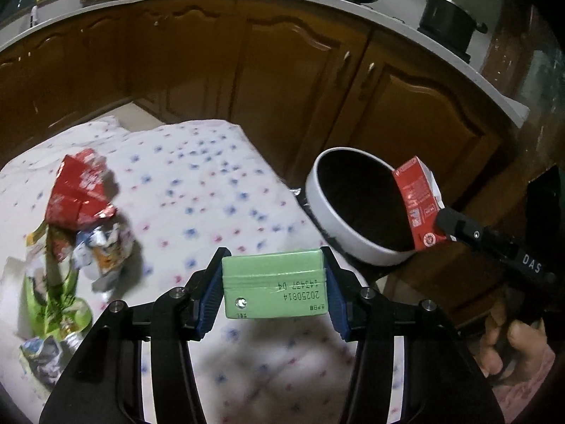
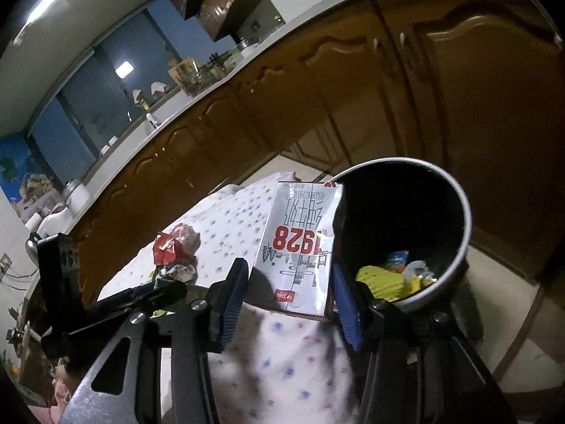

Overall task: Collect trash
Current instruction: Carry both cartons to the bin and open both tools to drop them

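Left gripper [image 1: 273, 288] pinches a green carton [image 1: 273, 288] crosswise between blue pads, held clear above the flower-print cloth [image 1: 197, 183]. Right gripper [image 2: 287, 275] clamps a red-and-white milk carton [image 2: 300, 247] w/ its far end at the rim of the trash bin [image 2: 468, 226]; the left view shows that carton leaning over the bin mouth. Bin already holds wrappers, yellow and blue. Risks: milk carton is gripped near its lower end only (long lever), so it could pivot or slip and fall outside the rim if released too soon. Both tools converge on one opening; collision likely if the left comes in before the right clears. A knock could tip the bin, which stands just off the cloth edge. Crumpled wrappers [image 1: 76, 219] remain on the cloth, uncollected.
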`<state>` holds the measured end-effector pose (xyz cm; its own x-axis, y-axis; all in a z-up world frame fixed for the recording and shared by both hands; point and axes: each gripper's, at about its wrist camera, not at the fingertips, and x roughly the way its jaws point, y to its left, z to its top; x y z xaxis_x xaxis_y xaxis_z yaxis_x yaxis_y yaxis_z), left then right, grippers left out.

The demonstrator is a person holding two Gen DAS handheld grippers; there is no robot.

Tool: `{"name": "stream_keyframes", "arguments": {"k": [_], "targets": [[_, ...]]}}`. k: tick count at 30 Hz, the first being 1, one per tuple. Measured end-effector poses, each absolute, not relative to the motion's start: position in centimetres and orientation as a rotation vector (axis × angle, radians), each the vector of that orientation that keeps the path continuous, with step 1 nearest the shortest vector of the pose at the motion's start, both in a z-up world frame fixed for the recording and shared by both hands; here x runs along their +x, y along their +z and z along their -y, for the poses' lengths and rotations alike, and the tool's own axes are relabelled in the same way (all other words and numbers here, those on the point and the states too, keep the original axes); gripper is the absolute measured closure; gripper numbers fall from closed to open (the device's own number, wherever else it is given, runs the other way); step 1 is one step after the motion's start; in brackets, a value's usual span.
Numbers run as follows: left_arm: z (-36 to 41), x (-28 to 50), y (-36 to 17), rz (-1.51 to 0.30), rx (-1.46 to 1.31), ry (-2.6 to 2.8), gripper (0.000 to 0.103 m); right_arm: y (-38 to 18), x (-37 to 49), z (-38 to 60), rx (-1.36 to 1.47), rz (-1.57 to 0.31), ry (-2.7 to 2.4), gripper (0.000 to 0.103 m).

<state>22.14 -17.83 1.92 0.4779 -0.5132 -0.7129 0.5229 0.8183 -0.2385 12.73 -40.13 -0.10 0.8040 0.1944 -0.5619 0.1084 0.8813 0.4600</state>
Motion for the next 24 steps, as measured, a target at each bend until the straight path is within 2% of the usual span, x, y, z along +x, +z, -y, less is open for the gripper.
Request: {"name": "stream_keyframes", "arguments": {"k": [15,24], "targets": [[25.6,22.8,6.0,-0.759,0.045,-0.732,0.053,-1.3,13.7,45.0,0.544,-0.642,-0.022,0.054],[30.8,25.5,3.7,-0.824,0.079,-0.731,0.053,-3.0,14.9,47.1,0.567,-0.687,-0.046,0.054]]}}
